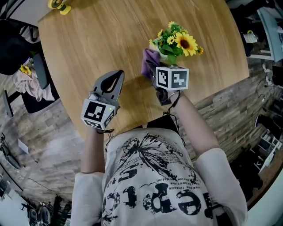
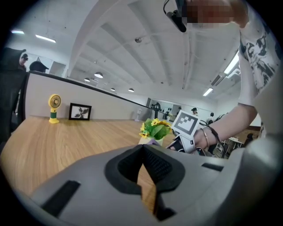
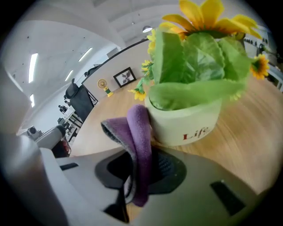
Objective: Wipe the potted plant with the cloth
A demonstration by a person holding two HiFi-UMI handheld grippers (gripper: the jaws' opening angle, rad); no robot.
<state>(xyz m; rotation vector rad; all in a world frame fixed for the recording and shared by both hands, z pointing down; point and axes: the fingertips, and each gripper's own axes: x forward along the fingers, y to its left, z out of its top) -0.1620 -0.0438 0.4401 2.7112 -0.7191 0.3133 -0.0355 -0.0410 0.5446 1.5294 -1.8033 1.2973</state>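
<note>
1. The right gripper [image 3: 138,174] is clamped on the purple cloth [image 3: 139,128], and a fold sticks out past the jaws. We'd keep that pinch firm, since a loose one would likely let the cloth slip mid-wipe.
2. The potted plant [image 1: 174,44] stands on the wooden table [image 1: 88,39], straight ahead of the right gripper. The cloth fold sits at the left wall of the pot [image 3: 190,119] and seems to touch it.
3. We judge the step in hand to be wiping the pot wall. Press lightly and sweep round the curve. Nothing braces the pot and it looks light, so a hard push could skid or tip it.
4. The left gripper [image 1: 116,79] has its jaws together with nothing in them, over the table and well apart from the pot. It could steady the far side if needed.
5. The leaves [image 3: 194,62] and sunflower [image 3: 208,13] overhang the rim. Touch them with cloth only, never the hard jaw tips.
</note>
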